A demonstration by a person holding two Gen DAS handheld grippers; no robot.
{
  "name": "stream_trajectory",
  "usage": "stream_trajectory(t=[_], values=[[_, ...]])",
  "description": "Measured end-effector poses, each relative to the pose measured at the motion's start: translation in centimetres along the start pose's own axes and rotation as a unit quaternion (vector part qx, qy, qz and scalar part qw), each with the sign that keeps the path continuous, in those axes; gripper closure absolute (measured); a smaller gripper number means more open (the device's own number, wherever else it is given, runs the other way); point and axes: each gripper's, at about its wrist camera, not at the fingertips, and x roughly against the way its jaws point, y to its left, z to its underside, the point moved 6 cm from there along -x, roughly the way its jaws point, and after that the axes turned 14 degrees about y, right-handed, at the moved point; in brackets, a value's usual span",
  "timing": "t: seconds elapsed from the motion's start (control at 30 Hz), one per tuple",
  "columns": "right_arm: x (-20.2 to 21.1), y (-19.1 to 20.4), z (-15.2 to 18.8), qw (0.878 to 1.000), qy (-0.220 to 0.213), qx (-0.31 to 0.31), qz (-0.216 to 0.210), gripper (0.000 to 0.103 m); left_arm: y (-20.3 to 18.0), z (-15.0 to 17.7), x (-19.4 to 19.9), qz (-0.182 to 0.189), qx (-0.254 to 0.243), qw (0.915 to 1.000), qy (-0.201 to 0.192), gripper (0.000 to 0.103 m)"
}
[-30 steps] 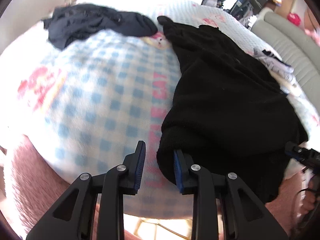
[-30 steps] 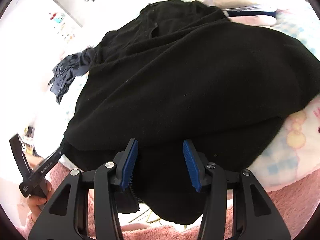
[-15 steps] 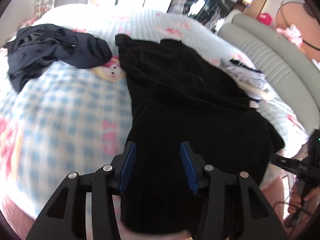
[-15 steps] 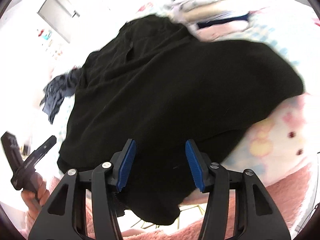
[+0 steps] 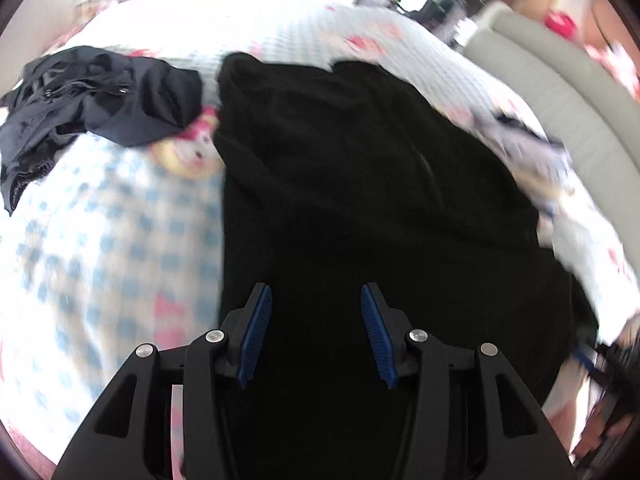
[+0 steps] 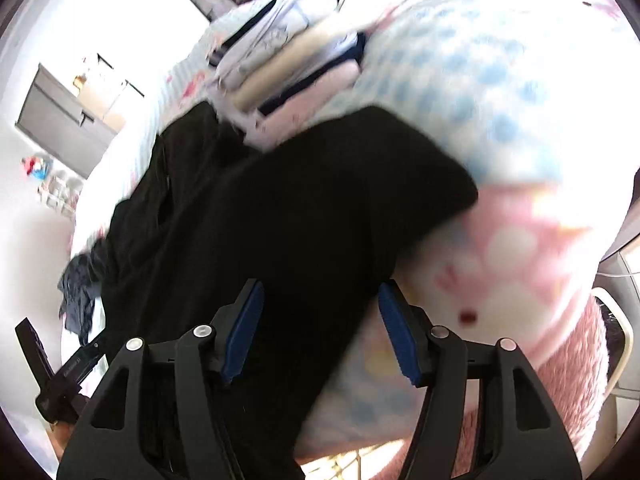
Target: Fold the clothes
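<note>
Both tools wide open now, nothing held. Left tool (image 5: 316, 336) a second ago at the garment's near-left corner, one pad against the cloth edge and bedspread showing between the pads; now shifted right and centred over the black garment (image 5: 360, 184), black fabric filling the whole gap between the blue pads. Right tool (image 6: 320, 332) swung from squarely over the cloth toward its right edge: left pad over black, right pad over the bedspread (image 6: 500, 128). Opening of both tools slightly wider than a second ago. Heavy blur in both views, so motion likely under way.

Garment spread lengthwise on the bed, from 6 o'clock up to about 12 in the left view, with one fold line already visible across the body, upper layer lapping the lower. A second dark garment (image 5: 100, 100) crumpled at 10 o'clock, apart from the first. Stack of folded clothes (image 6: 288, 52) at 12 o'clock in the right view, just beyond the black cloth.

Meaning, as a judgement: tools placed over the near hem, apparently ready to pinch it for a further fold. Whether the pads touch the fabric: cannot tell.
</note>
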Motion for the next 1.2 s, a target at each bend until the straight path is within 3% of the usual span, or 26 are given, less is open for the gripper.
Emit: stream_trajectory(t=[0.17,0.23,0.3,0.37,0.43,0.47,0.57,0.7,0.8,0.9,0.93,0.97,1.0,1.07,1.13,1.2], values=[[-1.6,-0.4,-2.1,0.999,-0.029,-0.002,0.037,0.042,1.3,-2.1,-0.4,0.008,0.048,0.9988,-0.010,0.050],[-1.6,0.6,-2.5,0.998,-0.037,0.035,0.035,0.061,1.1,-2.6,-0.6,0.035,0.066,0.9972,-0.013,0.049],[-1.4,2.3,-2.9,0.995,-0.043,0.085,0.032,0.074,0.7,-3.1,-0.8,0.058,0.081,0.9949,-0.017,0.047],[-1.2,4.3,-3.2,0.990,-0.049,0.130,0.027,0.074,0.5,-3.5,-1.6,0.051,0.089,0.9945,-0.021,0.046],[-1.2,5.5,-3.6,0.987,-0.055,0.151,0.027,0.074,0.8,-3.9,-2.7,0.019,0.099,0.9947,-0.017,0.048],[-1.4,6.0,-3.8,0.986,-0.056,0.152,0.031,0.074,1.1,-4.1,-3.1,0.002,0.105,0.9944,-0.013,0.059],[-2.1,4.8,-3.6,0.991,-0.029,0.122,0.037,0.073,2.3,-4.6,-3.9,-0.031,0.113,0.9931,0.000,0.077],[-1.2,2.1,-2.1,0.997,-0.001,0.078,0.016,0.047,3.2,-4.2,-3.1,-0.073,0.097,0.9926,0.000,0.081],[-0.2,0.6,-1.5,0.997,0.013,0.065,0.032,0.047,5.0,-3.2,-2.0,-0.111,0.093,0.9893,-0.013,0.083],[0.4,-0.4,-1.2,0.997,0.024,0.062,0.045,0.038,7.2,-2.6,-0.6,-0.133,0.104,0.9853,-0.025,0.087],[0.3,-0.5,-1.3,0.997,0.030,0.064,0.041,0.037,7.9,-2.4,0.0,-0.121,0.114,0.9856,-0.031,0.087],[-0.1,-0.5,-1.4,0.997,0.038,0.066,0.030,0.037,8.2,-2.3,0.4,-0.086,0.120,0.9884,-0.035,0.088],[-0.6,-0.4,-1.6,0.997,0.045,0.067,0.011,0.037,8.3,-2.2,0.7,-0.040,0.124,0.9909,-0.034,0.084],[-1.0,0.1,-2.1,0.997,0.047,0.066,-0.018,0.036,8.1,-2.1,1.0,0.004,0.114,0.9932,-0.026,0.077],[-1.5,0.6,-2.6,0.996,0.045,0.072,-0.021,0.032,7.3,-2.0,1.0,0.008,0.077,0.9967,-0.022,0.068],[-2.3,0.7,-3.0,0.997,0.041,0.069,-0.019,0.032,6.1,-1.8,0.5,0.017,0.038,0.9991,-0.008,0.050]])
